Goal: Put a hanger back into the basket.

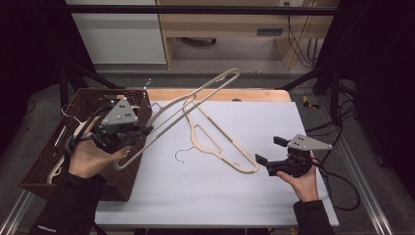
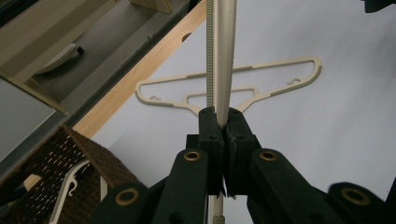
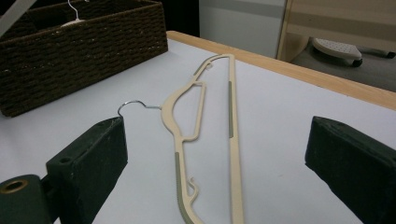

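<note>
The left tongs (image 1: 128, 131) are clamped on a raised cream hanger (image 1: 195, 98) above the basket (image 1: 44, 166). The right tongs (image 1: 268, 152) hover wide open, holding nothing, near the flat hanger (image 1: 220, 147), whose hook (image 1: 180, 154) looks faint.

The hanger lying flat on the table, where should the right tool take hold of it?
Grip the flat hanger on its long straight bar, coming down from above with the right tool, already open. The bar is thin, straight and clear of the metal hook.
</note>
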Tool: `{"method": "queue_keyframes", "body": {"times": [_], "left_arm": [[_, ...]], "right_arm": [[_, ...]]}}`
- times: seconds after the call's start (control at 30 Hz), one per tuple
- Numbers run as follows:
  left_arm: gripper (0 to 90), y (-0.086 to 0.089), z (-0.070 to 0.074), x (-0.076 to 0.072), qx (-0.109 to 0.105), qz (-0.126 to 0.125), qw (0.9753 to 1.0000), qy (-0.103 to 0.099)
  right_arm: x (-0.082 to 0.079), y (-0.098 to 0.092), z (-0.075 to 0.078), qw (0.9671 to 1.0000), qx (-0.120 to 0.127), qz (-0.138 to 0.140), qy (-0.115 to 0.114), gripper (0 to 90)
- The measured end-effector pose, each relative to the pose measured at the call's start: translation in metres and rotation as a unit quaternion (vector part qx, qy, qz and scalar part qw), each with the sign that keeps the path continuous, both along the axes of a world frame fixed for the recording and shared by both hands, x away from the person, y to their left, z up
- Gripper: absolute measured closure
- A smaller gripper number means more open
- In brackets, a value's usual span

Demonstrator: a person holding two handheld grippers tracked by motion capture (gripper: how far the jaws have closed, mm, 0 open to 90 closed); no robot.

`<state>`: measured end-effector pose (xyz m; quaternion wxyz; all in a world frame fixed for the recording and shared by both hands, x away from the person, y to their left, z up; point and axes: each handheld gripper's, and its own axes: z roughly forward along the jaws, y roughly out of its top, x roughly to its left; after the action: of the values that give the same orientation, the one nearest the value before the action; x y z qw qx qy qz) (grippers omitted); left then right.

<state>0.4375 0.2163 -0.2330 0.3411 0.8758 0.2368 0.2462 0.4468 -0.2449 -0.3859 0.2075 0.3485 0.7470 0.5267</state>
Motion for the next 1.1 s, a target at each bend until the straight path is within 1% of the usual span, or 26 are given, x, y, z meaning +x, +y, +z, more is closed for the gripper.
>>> {"method": "queue_keyframes", "body": {"times": [0.07,0.1,0.17,0.23,0.3,0.4,0.43,0.5,0.53,0.57,0.6,0.67,0.7,0.77,0.83,0.87,0.97,1.03,1.07,1.1], "left_arm": [[87.3,0.008,0.001,0.001,0.0,0.006,1.0,0.003],[87.3,0.016,0.002,0.002,0.008,0.01,0.9999,0.003],[87.3,0.026,0.001,0.003,-0.002,0.021,0.9998,0.003],[87.3,0.035,0.001,0.003,0.001,0.028,0.9996,0.002],[87.3,0.046,-0.002,0.003,-0.009,0.042,0.9991,0.0],[87.3,0.061,-0.004,0.004,-0.009,0.056,0.9984,0.0],[87.3,0.065,-0.004,0.004,-0.009,0.06,0.9982,0.0],[87.3,0.077,-0.006,0.005,-0.007,0.069,0.9976,0.003],[87.3,0.082,-0.007,0.005,-0.002,0.073,0.9973,0.005],[87.3,0.087,-0.009,0.006,0.0,0.076,0.9971,0.007],[87.3,0.092,-0.01,0.007,0.003,0.08,0.9967,0.009],[87.3,0.102,-0.013,0.009,0.007,0.089,0.996,0.013],[87.3,0.107,-0.015,0.01,0.007,0.095,0.9954,0.015],[87.2,0.118,-0.019,0.012,0.014,0.105,0.9942,0.02],[87.3,0.129,-0.023,0.014,0.017,0.115,0.9929,0.027],[87.3,0.134,-0.025,0.015,0.015,0.12,0.9922,0.029],[87.3,0.149,-0.034,0.018,0.015,0.137,0.9895,0.042],[87.3,0.156,-0.039,0.019,0.018,0.146,0.988,0.047],[87.3,0.16,-0.043,0.02,0.014,0.153,0.9868,0.051],[87.2,0.162,-0.045,0.02,0.016,0.156,0.9861,0.055]], "right_arm": [[0.0,0.0,0.0,1.0,-0.001,-0.001,0.001,5.8],[0.0,0.0,-0.001,1.0,-0.002,-0.001,0.0,5.8],[0.0,0.0,-0.001,1.0,0.0,-0.001,0.0,5.7],[0.0,0.0,-0.002,1.0,-0.001,-0.001,0.002,5.4],[0.0,0.001,-0.003,1.0,-0.003,-0.001,0.0,5.2],[0.0,0.001,-0.003,1.0,-0.006,0.0,0.003,5.1],[0.0,0.002,-0.003,1.0,0.001,-0.001,0.008,5.1],[0.0,0.002,-0.004,1.0,-0.004,0.0,0.006,5.1],[0.0,0.002,-0.004,1.0,-0.005,0.0,0.006,5.1],[0.0,0.003,-0.004,1.0,0.0,0.0,0.009,5.1],[0.001,0.002,-0.005,1.0,-0.005,0.001,0.007,5.0],[0.001,0.003,-0.005,0.9999,-0.006,0.0,0.01,4.9],[0.001,0.003,-0.006,0.9999,-0.008,0.003,0.011,4.9],[0.001,0.004,-0.007,0.9999,-0.006,0.001,0.013,4.8],[0.002,0.005,-0.007,0.9999,-0.007,0.001,0.014,4.7],[0.002,0.005,-0.007,0.9999,-0.008,0.001,0.015,4.7],[0.002,0.005,-0.008,0.9998,-0.008,0.001,0.015,4.8],[0.003,0.005,-0.008,0.9999,-0.008,0.002,0.014,4.8],[0.002,0.005,-0.008,0.9999,-0.008,0.001,0.014,4.8],[0.003,0.005,-0.008,0.9999,-0.007,0.001,0.014,4.8]]}}
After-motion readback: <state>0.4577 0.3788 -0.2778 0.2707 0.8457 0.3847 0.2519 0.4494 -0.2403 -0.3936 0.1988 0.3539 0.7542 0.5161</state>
